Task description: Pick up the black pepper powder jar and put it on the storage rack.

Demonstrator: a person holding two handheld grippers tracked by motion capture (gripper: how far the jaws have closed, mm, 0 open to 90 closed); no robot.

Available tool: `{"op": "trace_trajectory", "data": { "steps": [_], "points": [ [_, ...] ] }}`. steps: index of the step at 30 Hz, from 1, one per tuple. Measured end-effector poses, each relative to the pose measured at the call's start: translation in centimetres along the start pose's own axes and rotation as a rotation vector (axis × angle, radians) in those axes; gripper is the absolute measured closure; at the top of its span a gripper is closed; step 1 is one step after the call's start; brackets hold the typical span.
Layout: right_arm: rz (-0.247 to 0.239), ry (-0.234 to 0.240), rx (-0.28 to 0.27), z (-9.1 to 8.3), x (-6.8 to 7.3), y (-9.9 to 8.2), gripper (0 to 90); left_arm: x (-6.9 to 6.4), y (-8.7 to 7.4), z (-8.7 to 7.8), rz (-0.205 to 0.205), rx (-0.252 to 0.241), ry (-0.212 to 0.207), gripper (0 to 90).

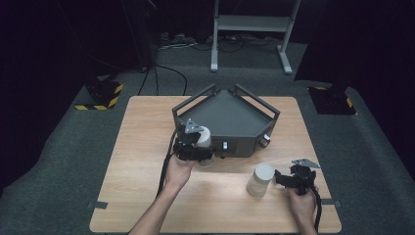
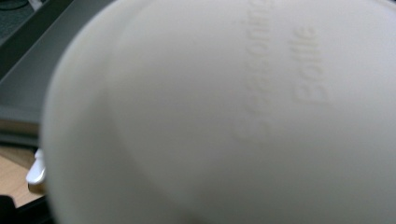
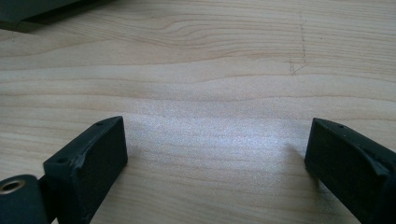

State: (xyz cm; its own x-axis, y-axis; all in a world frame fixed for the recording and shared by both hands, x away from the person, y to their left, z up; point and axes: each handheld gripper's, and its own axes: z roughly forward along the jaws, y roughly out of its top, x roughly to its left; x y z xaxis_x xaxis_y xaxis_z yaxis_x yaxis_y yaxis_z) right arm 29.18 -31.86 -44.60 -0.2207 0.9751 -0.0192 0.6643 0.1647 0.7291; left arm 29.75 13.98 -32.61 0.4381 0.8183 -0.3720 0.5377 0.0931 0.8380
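Observation:
My left gripper (image 1: 197,148) is shut on a white bottle (image 1: 203,138), held above the table just in front of the dark grey box's (image 1: 230,120) left front corner. In the left gripper view that bottle (image 2: 210,116) is very close and blurred, with raised lettering on its surface. A second white bottle (image 1: 260,179) stands upright on the wooden table (image 1: 142,166) at the front right. My right gripper (image 1: 284,177) rests just right of it. Its jaws stand wide open (image 3: 217,158) over bare wood, with nothing between them.
The grey box has raised rails along its back edges and knobs on its front face (image 1: 265,140). Its corner shows at the top left of the right gripper view (image 3: 28,14). Beyond the table are a white metal stand (image 1: 252,29), floor cables and striped weights (image 1: 100,95).

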Motion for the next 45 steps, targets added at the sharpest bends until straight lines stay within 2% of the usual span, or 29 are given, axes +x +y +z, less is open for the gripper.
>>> {"op": "trace_trajectory", "data": {
  "steps": [5,11,17,21,22,26,31,36,45],
  "points": [
    [-0.001,0.000,0.000,0.0,0.0,0.0,5.4,-0.3,2.0,0.3,-0.008,0.001,-0.010,33.7],
    [-0.001,0.000,0.000,0.0,0.0,0.0,5.4,-0.8,4.3,1.2,-0.026,-0.007,0.012,33.7],
    [-0.001,0.000,0.000,0.0,0.0,0.0,5.4,-1.5,5.9,2.6,0.002,-0.009,0.054,33.7],
    [-0.001,0.000,0.000,0.0,0.0,0.0,5.4,-1.6,6.7,3.9,-0.009,-0.015,0.088,33.7],
    [-0.001,0.000,0.000,0.0,0.0,0.0,5.4,-1.6,6.7,3.9,-0.009,-0.015,0.088,33.7],
    [-0.001,0.000,0.000,0.0,0.0,0.0,5.5,-1.6,7.1,5.5,-0.022,-0.023,0.141,33.7],
    [-0.001,0.000,0.000,0.0,0.0,0.0,5.4,-1.6,7.5,6.9,-0.008,-0.016,0.193,33.7],
    [0.000,0.000,0.000,0.0,0.0,0.0,5.5,-1.5,7.2,8.1,-0.024,-0.036,0.222,33.7],
    [0.003,0.000,0.000,0.0,0.0,0.0,5.4,-1.3,7.0,9.2,-0.011,-0.024,0.253,33.7]
  ]
}}
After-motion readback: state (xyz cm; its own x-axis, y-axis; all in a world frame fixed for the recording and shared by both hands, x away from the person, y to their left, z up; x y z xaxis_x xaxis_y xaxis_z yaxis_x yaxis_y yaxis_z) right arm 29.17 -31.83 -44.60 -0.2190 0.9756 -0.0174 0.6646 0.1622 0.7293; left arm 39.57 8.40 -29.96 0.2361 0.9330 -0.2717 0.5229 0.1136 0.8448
